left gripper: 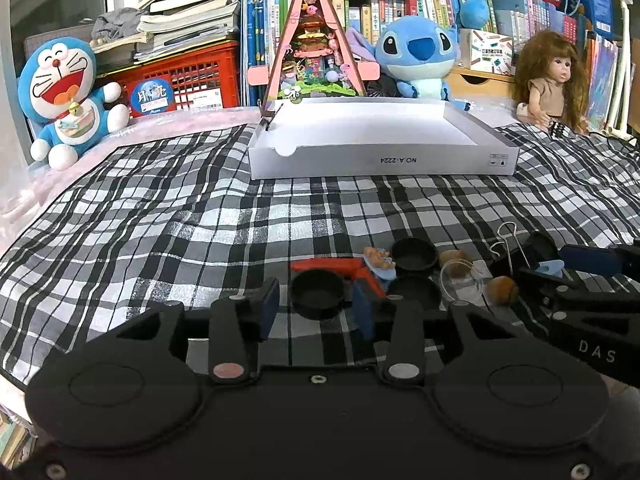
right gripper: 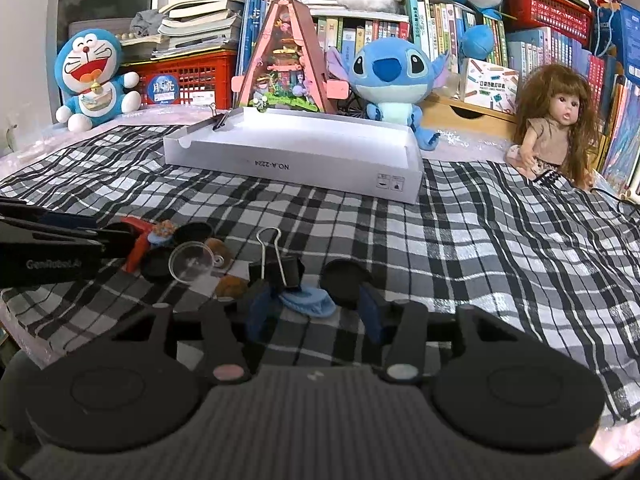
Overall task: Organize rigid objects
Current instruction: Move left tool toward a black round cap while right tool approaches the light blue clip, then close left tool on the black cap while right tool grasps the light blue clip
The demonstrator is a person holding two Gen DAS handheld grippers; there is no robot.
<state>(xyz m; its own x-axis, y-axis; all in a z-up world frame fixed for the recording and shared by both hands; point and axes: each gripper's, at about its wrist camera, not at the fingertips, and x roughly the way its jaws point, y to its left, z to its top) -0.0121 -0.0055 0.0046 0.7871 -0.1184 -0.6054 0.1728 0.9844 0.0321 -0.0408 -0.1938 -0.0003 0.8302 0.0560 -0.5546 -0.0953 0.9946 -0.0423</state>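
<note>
So the pile of small stuff sits on the near part of the plaid cloth (left gripper: 168,216), and the white cardboard tray (left gripper: 380,160) waits farther back, which I'd guess is where it all goes. One binder clip (right gripper: 219,121) is already clamped on the tray's far left rim, so sorting looks barely started. The left gripper (left gripper: 316,306) has its jaws apart around a black round cap (left gripper: 318,294); the pads sit either side of it and don't look pressed on, so I'd call it lined up rather than grabbed. The right gripper (right gripper: 316,312) is also spread, with a flat blue piece (right gripper: 308,302) lying between its fingers, not pinched as far as I can see, and a black binder clip (right gripper: 276,268) just beyond it. Counting what shows: four black caps in total (three in the left view, one more by the right gripper), two binder clips, one clear round dish (right gripper: 191,261), one red angled piece (left gripper: 340,269), one little figure on a blue base (left gripper: 379,261), and two or three brown nut-like lumps (left gripper: 503,290), hard to be sure.
</note>
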